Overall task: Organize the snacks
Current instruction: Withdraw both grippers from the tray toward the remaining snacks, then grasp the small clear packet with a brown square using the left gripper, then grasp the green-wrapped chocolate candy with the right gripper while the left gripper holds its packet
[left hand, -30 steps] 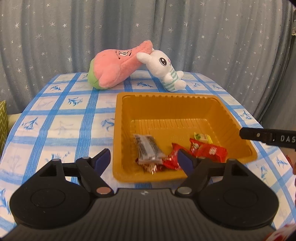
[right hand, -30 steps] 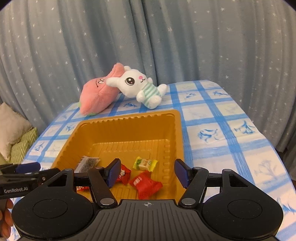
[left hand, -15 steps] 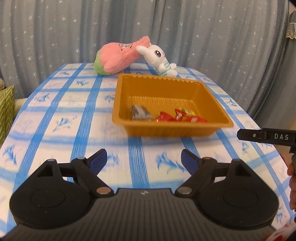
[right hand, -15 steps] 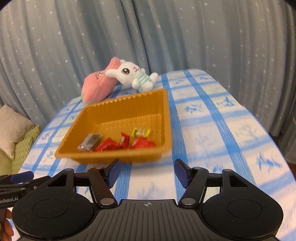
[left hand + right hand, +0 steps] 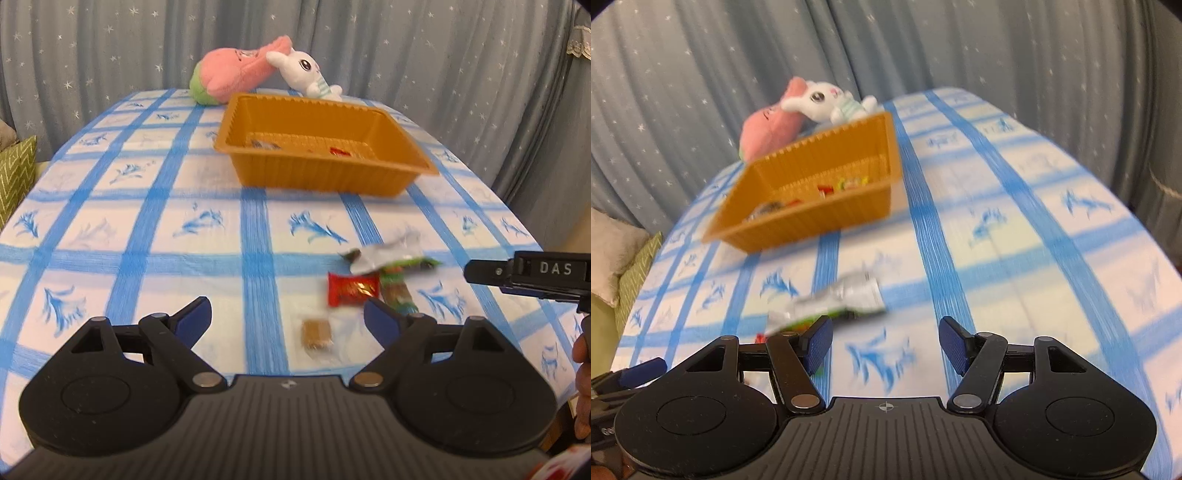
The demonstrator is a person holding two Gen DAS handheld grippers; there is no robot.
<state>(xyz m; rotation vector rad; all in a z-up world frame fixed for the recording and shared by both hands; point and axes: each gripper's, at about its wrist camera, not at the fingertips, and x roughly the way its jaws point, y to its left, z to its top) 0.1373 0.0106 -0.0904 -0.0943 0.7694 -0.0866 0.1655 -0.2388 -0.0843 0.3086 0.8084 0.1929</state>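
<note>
Snacks [image 5: 380, 275] lie loose on the blue-checked counter [image 5: 147, 221] toward its near edge, well apart from the orange tray [image 5: 321, 147] that stands nearer the far edge. Among the loose pieces are a red wrapper [image 5: 352, 290], a silvery packet [image 5: 846, 297] lying partly over a green one [image 5: 399, 291], and a small brown sweet in clear wrap [image 5: 317, 334] closest to the near edge. A few more wrapped pieces rest inside the tray, against its near wall.

The left claw [image 5: 286, 317] hovers above the near edge with its jaws set wide, having just been opening; nothing is between its blue pads, and the brown sweet lies on the cloth below the gap. The right claw [image 5: 885, 343] hovers beside it, jaws parted and empty, the silvery packet just beyond its left finger. Its view is blurred.

Behind the tray, at the counter's far edge, a pink plush [image 5: 229, 72] and a white rabbit plush [image 5: 306, 72] lean together against a grey star-print curtain [image 5: 443, 55]. A green cushion [image 5: 16, 173] sits off the counter's left edge.
</note>
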